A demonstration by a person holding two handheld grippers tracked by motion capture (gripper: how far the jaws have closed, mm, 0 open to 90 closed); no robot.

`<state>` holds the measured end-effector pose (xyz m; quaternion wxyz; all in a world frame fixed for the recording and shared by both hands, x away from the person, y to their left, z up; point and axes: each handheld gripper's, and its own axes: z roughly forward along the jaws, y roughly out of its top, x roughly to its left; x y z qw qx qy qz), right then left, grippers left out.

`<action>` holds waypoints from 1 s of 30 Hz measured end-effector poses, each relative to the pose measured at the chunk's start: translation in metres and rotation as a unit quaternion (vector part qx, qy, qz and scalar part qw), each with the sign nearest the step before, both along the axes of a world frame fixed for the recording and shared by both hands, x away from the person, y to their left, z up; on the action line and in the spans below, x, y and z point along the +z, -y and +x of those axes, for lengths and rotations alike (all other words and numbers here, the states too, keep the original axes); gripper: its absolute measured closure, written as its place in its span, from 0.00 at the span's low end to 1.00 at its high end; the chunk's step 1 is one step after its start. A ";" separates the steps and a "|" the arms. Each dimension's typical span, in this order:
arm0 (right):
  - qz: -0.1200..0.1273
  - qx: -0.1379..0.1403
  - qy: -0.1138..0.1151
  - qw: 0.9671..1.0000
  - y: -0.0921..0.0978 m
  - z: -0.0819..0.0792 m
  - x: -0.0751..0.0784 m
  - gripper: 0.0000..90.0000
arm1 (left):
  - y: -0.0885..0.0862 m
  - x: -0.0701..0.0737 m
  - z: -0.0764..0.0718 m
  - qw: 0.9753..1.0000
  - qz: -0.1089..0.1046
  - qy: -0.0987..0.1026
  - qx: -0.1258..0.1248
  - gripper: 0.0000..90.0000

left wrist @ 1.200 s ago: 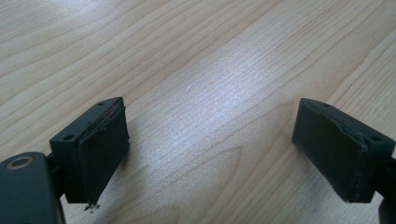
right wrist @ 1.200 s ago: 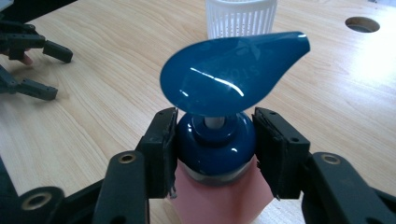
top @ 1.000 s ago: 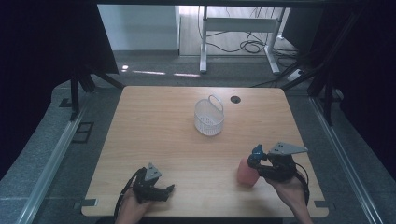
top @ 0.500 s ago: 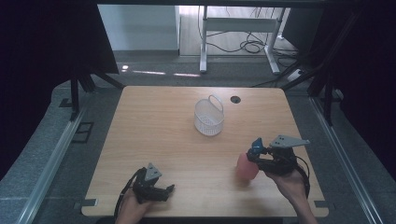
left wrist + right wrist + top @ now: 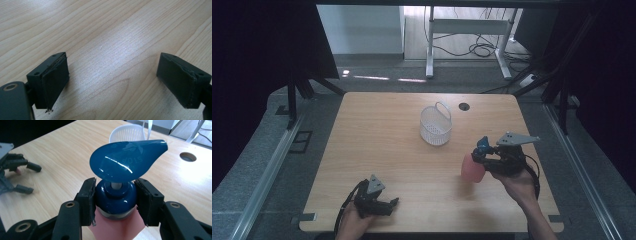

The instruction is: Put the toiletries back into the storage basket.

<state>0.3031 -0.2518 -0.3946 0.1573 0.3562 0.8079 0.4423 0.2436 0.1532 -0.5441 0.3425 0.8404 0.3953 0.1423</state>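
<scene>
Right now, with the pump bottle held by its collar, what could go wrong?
1. The right gripper clamps only the glossy blue collar of the pink pump bottle. The smooth, round collar could slip or turn between the pads.
2. The broad pump head sits just above the jaws. A bump could press it and squirt liquid.
3. The white basket looks light. If the bottle goes in there, catching its rim could tip it, and the open left gripper is far away.

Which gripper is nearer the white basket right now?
The right. The right gripper, shut on the pink pump bottle, sits just right of and nearer the person than the white basket. The left gripper rests open at the table's near edge, far from it.
</scene>
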 end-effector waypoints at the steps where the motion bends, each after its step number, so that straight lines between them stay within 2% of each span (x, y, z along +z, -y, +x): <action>1: 0.001 0.000 0.002 1.000 0.000 0.001 0.001 0.59 | 0.000 0.000 0.000 1.000 0.000 0.000 0.000 0.12; 12: 0.020 0.005 0.010 1.000 -0.011 0.021 0.022 0.59 | 0.000 0.000 0.000 1.000 0.000 -0.001 0.000 0.12; 30: 0.010 0.006 0.025 1.000 -0.040 0.057 0.047 0.59 | 0.000 0.000 0.000 1.000 0.000 0.000 0.000 0.12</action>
